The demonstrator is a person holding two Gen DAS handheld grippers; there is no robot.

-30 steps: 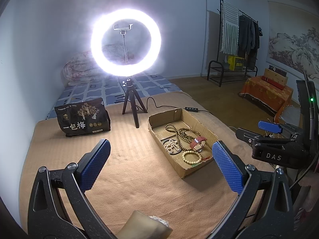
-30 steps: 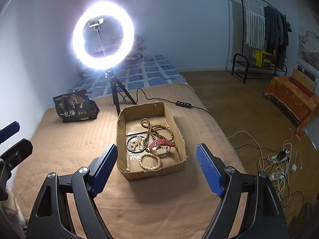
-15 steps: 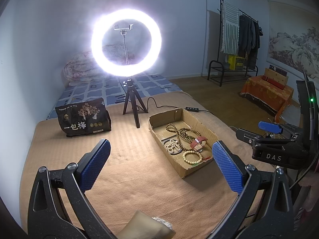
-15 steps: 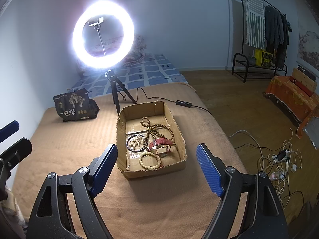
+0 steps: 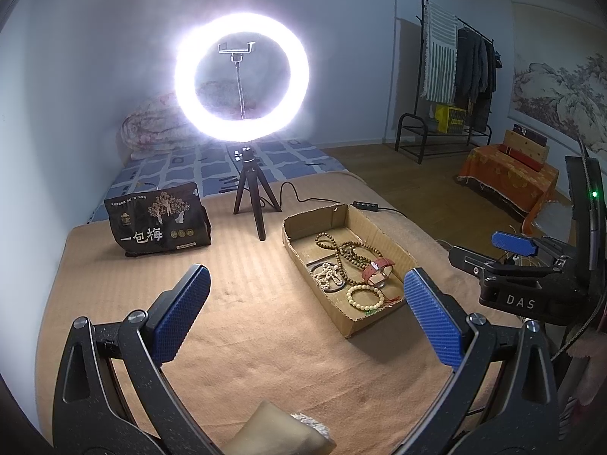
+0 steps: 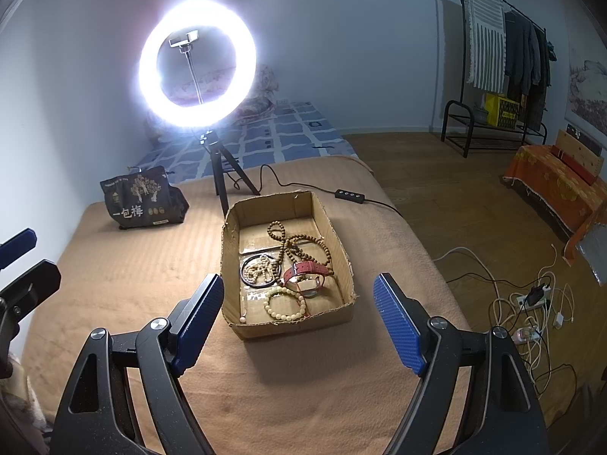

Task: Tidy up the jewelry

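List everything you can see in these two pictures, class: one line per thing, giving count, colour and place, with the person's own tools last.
cardboard box: one, brown, open, on the blanket
brown bead strand: one, long, dark brown, in the box's far half
watch: one, red strap, mid-box
cream bead bracelet: one, near end of box
pale bead strand: one, whitish, lying on a black ring, box's left side
blanket: one, tan, over the bed
ring light: one, white, lit, on a black tripod behind the box
snack bag: one, black, far left of blanket
clothes rack: one, black, by the far wall
cables: several, white, on the floor, right
left claw: one, blue pads, open
right claw: one, blue pads, open
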